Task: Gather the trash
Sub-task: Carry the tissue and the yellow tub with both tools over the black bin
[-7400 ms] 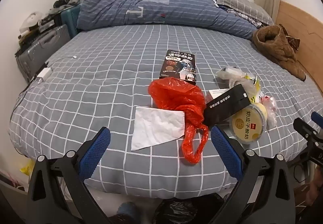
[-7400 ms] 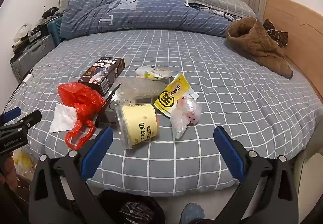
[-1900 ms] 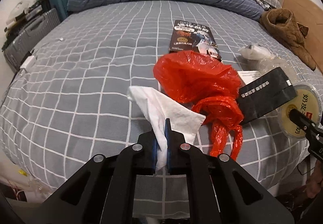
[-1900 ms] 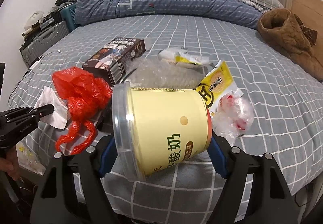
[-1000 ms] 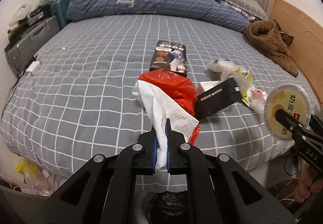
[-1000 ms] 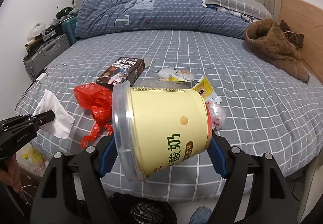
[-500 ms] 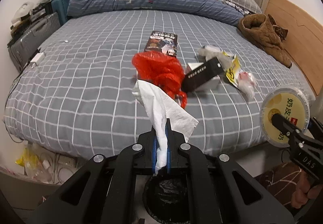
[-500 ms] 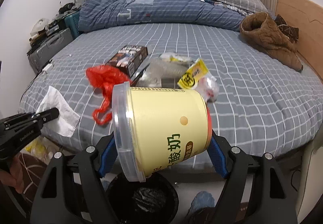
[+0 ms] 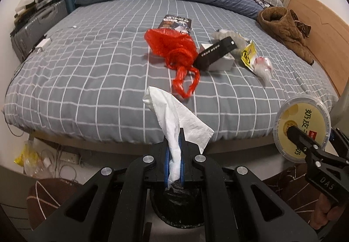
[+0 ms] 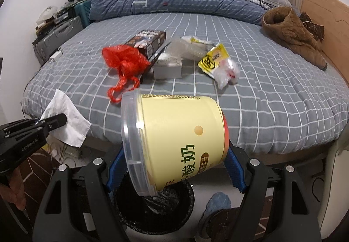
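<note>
Above the black-lined bin (image 10: 152,205) by the bed's foot, the left gripper (image 9: 173,161) pinches a white tissue (image 9: 174,115); the right gripper (image 10: 174,167), jaws spread wide, clamps a yellow yogurt tub (image 10: 174,139) sideways.

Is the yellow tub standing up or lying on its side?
On its side. The tub is clamped in the right gripper with its clear lid facing left, above the black bin.
</note>
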A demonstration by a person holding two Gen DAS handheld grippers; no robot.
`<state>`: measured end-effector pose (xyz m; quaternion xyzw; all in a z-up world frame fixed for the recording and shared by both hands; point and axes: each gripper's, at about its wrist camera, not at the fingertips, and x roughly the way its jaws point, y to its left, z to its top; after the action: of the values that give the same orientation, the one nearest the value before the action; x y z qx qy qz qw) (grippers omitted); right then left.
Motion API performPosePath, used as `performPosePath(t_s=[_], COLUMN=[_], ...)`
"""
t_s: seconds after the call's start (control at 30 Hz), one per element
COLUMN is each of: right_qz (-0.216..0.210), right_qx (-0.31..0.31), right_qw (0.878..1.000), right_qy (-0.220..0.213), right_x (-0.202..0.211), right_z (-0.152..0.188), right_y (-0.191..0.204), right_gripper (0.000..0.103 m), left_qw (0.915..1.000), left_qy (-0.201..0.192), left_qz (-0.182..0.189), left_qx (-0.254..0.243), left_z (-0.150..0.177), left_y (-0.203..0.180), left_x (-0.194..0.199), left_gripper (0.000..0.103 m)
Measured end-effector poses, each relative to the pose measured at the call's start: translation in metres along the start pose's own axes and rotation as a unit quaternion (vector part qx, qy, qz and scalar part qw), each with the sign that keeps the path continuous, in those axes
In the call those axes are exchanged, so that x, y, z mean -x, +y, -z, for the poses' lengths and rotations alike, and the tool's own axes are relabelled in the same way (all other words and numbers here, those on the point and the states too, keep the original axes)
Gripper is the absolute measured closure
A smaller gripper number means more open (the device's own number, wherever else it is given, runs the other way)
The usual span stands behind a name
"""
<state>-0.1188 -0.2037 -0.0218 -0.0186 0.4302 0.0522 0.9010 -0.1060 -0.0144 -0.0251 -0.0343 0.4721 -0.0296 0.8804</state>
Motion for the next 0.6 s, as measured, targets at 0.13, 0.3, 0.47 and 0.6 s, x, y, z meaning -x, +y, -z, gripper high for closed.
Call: performPosePath(t_s=[0.13, 0.3, 0.47, 0.6], right_qz=[0.003, 0.000, -0.003, -0.001], right_qx=[-0.002, -0.007, -0.007, -0.013], right_qw=[1.000, 0.999, 0.998, 0.996], right_qy=[0.014, 0.039, 0.068, 0.083], right_x=[-0.004, -0.013, -0.029, -0.043], right_z=[0.011, 0.027, 0.043, 0.053], right_y=[0.003, 0.007, 0.011, 0.009], right_gripper=[0.029, 0.029, 0.029, 0.029], left_qw=[0.9998, 0.9994, 0.9987, 0.9980], left_qy=[0.018, 0.035, 0.051, 0.063], left_qz=[-0.004, 0.001, 0.001, 0.000], left_qx=[-0.004, -0.005, -0.001, 0.002], left_z=[0.013, 0.027, 0.039, 0.048], left_y=[-0.003, -0.008, -0.008, -0.006], left_x=[-0.005, -0.011, -0.025, -0.042], left_gripper=[0.097, 0.097, 0.097, 0.097])
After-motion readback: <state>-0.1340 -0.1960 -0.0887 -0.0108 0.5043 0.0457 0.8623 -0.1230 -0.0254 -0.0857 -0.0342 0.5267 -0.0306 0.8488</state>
